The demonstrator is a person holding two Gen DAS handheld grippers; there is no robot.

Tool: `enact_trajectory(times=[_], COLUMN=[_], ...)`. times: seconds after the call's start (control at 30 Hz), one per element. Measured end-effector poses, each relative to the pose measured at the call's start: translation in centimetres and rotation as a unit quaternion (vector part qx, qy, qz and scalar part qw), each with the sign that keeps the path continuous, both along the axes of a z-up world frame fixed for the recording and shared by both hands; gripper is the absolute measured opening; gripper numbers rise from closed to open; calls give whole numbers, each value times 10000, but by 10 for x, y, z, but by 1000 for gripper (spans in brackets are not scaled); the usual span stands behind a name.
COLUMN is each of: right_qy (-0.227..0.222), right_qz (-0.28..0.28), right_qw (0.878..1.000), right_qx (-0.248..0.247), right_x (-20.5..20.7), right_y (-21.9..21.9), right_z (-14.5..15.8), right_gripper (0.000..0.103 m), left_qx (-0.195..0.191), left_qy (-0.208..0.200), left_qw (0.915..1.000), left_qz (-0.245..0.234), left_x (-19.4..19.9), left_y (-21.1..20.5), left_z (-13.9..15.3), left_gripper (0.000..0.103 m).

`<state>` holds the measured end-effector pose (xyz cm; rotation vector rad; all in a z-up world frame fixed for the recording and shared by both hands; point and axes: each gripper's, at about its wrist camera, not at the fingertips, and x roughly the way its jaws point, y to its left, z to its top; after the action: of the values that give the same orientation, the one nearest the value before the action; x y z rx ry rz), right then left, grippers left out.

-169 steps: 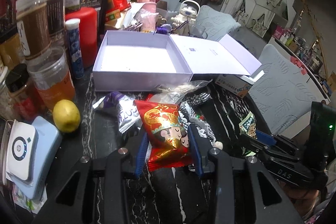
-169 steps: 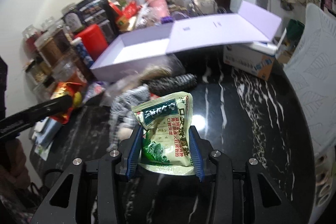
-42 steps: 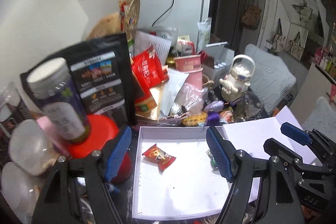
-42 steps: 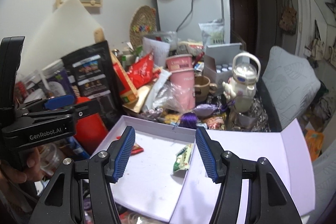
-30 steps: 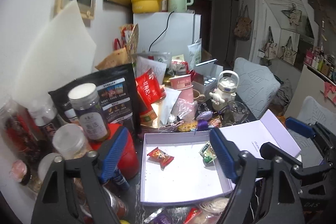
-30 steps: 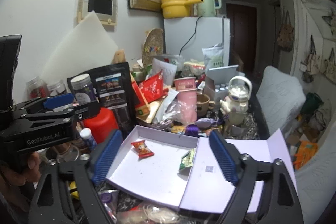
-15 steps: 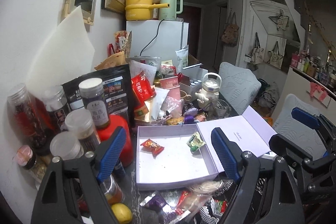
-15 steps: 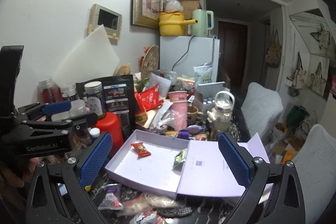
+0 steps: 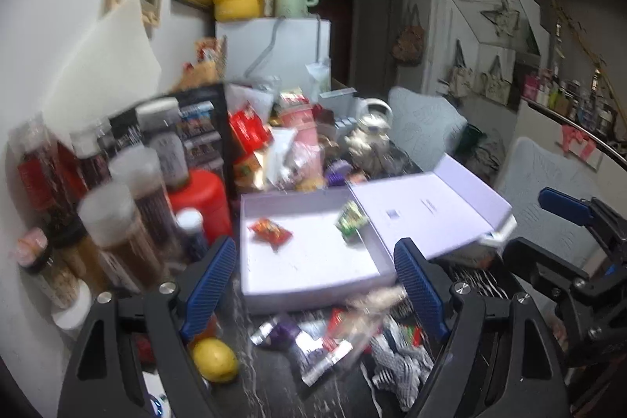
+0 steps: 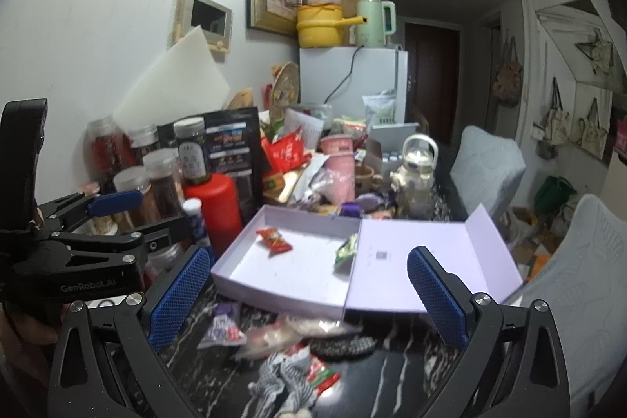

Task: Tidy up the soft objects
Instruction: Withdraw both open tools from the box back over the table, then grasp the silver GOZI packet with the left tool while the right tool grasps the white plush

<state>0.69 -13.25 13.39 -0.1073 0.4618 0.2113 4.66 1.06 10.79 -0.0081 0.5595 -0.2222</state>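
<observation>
An open lilac box (image 9: 313, 285) (image 10: 282, 296) sits on the black marble table. A red snack packet (image 9: 271, 230) (image 10: 274, 241) and a green packet (image 9: 350, 222) (image 10: 345, 251) lie inside it. In front of the box lies a pile: a purple packet (image 10: 223, 328), a clear bag (image 10: 290, 333), a dark knit piece (image 10: 345, 343) and a striped cloth (image 9: 395, 367) (image 10: 282, 375). My left gripper (image 9: 315, 281) hovers open above the pile, holding nothing. My right gripper (image 10: 307, 296) is open very wide, also with nothing in it, back from the box.
The box's lid (image 10: 423, 261) lies flat to the right. Jars (image 9: 129, 222), a red canister (image 10: 217, 210) and a lemon (image 9: 214, 365) crowd the left. Cups, bags and a small teapot (image 10: 417, 167) are stacked behind the box. Pale chairs (image 10: 588, 300) stand on the right.
Both grippers have pulled back from the box and sunk slightly, bringing the pile in front of it into view. The right jaws have widened. The packets held earlier now lie in the box.
</observation>
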Motion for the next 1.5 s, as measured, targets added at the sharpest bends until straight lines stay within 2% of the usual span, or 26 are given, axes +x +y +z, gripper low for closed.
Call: enact_trajectory(times=[0.17, 0.37, 0.63, 0.87, 1.03, 1.13, 1.2, 1.3, 1.5], right_qy=[286, 611, 1158, 1456, 1889, 2076, 2149, 2271, 2394], right_qz=[-29, 180, 317, 128, 104, 24, 25, 56, 207], right_qw=[9994, 9974, 9910, 9885, 9811, 9777, 9762, 9737, 9706], right_qx=[206, 344, 589, 377, 398, 321, 283, 164, 170], right_x=[-10, -12, -11, -14, -10, -6, -3, 3, 16], right_y=[-3, -5, -10, -14, -20, -22, -22, -18, -13], right_z=[-23, -53, -92, -126, -158, -174, -182, -189, -202], right_gripper=[103, 103, 103, 103, 103, 102, 102, 102, 101], left_qx=[-46, 30, -311, -141, -183, -185, -357, -545, -571], left_qy=[182, 57, 528, 877, 1079, 1337, 1621, 1663, 1429], left_qw=[9998, 9992, 9969, 9937, 9912, 9880, 9832, 9806, 9828], left_qz=[-7, 400, 488, 689, 739, 755, 763, 886, 1024], left_x=[-6, -15, -18, -19, -24, -27, -25, -23, -16], left_y=[3, 6, 7, 5, 11, 14, 18, 24, 28], left_z=[-14, -34, -73, -106, -125, -140, -148, -150, -141], left_gripper=[83, 83, 83, 83, 83, 83, 83, 83, 83])
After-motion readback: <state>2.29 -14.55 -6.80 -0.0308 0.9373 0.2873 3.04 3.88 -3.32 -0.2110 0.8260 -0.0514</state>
